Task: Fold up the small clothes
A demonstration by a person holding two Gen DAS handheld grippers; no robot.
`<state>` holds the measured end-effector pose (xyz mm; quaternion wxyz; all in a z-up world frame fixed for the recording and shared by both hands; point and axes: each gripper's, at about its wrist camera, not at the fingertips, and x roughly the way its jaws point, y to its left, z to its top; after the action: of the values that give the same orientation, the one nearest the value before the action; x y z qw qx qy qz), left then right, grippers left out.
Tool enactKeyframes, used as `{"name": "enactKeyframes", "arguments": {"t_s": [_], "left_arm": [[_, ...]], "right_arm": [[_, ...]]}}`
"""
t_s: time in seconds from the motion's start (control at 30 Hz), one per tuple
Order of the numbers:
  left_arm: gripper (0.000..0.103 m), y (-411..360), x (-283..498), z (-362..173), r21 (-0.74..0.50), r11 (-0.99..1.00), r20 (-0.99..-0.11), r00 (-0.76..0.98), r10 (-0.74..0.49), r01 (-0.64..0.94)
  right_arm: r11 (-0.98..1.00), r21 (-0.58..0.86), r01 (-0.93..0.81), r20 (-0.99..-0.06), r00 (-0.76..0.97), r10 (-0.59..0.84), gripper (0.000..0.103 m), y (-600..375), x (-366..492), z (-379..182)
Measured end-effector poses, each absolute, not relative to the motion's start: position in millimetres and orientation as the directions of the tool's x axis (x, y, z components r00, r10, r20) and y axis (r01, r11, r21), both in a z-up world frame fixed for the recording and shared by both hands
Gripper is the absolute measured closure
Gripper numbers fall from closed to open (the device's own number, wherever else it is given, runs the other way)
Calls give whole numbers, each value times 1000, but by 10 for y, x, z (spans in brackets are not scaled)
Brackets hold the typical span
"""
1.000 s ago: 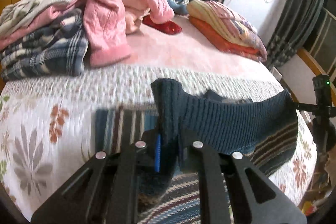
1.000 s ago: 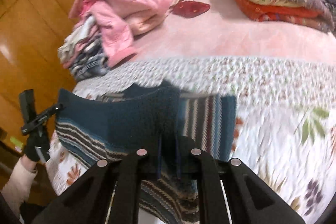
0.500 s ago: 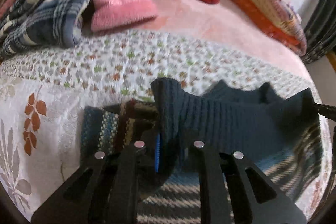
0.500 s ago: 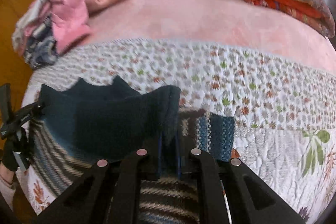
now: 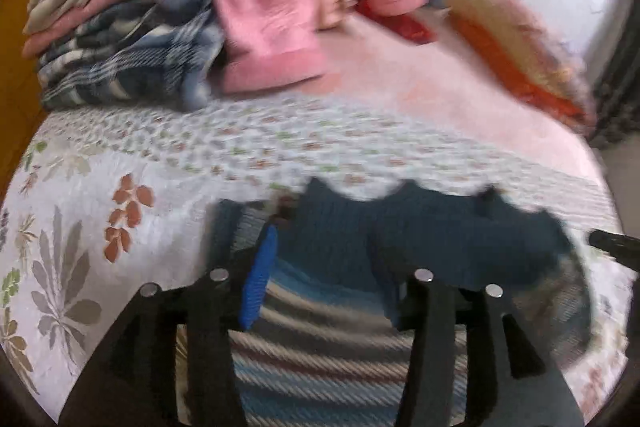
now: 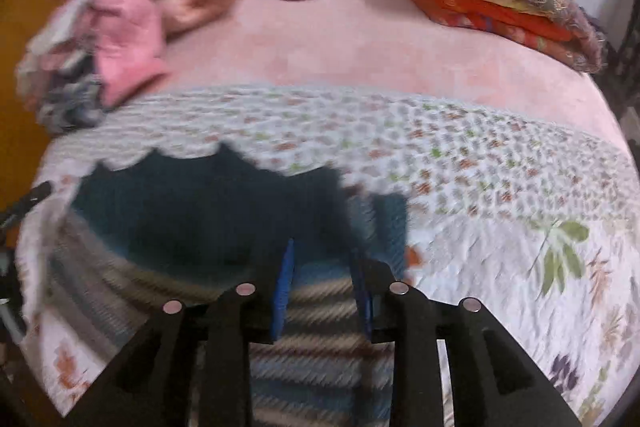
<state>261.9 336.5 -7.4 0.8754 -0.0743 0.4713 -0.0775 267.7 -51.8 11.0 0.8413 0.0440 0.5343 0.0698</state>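
Your left claw (image 5: pixel 324 275) and right claw (image 6: pixel 322 283) both gape empty over the sweater (image 6: pixel 192 219), seemingly soft, light knit; pinch its folded corners.

Left gripper (image 5: pixel 320 287) spread wide over the striped sweater (image 5: pixel 340 355).

Blue pads (image 5: pixel 258 283) apart, nothing pinched between them. Dark teal ribbed panel folded across the stripes, lying flat on the floral quilt (image 5: pixel 120 187). Behind, a pile of clothes (image 5: pixel 132 27) under a pink jacket (image 5: pixel 280 7); folded blankets (image 5: pixel 516 55) far right. All blurred.
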Motion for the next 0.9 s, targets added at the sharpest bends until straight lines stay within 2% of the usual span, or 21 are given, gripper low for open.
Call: {"name": "enactKeyframes", "arguments": {"t_s": [0.17, 0.3, 0.4, 0.63, 0.73, 0.9], "left_arm": [[50, 3119, 2298, -214, -251, 960, -844, 457, -279, 123], [51, 3145, 2182, -651, -263, 961, -873, 403, -275, 87], [52, 3246, 2220, -1015, -215, 972, -905, 354, -234, 92], [52, 3330, 2196, -958, -265, 959, -878, 385, -284, 103], [50, 3324, 2152, -812, -265, 958, -859, 425, -286, 109], [45, 3203, 2153, -674, -292, 946, -839, 437, -324, 140]], "right_arm": [[963, 261, -64, -897, 353, 266, 74, -493, 2305, -116], [970, 244, 14, -929, 290, 230, 74, -672, 2198, -400], [971, 238, 34, -938, 266, 221, 75, -797, 2138, -592], [940, 334, 64, -909, 284, 304, 73, -972, 2100, -457], [930, 356, 85, -882, 360, 305, 51, -1161, 2050, -185], [890, 428, 159, -864, 360, 352, 36, -1515, 2022, -187]]}}
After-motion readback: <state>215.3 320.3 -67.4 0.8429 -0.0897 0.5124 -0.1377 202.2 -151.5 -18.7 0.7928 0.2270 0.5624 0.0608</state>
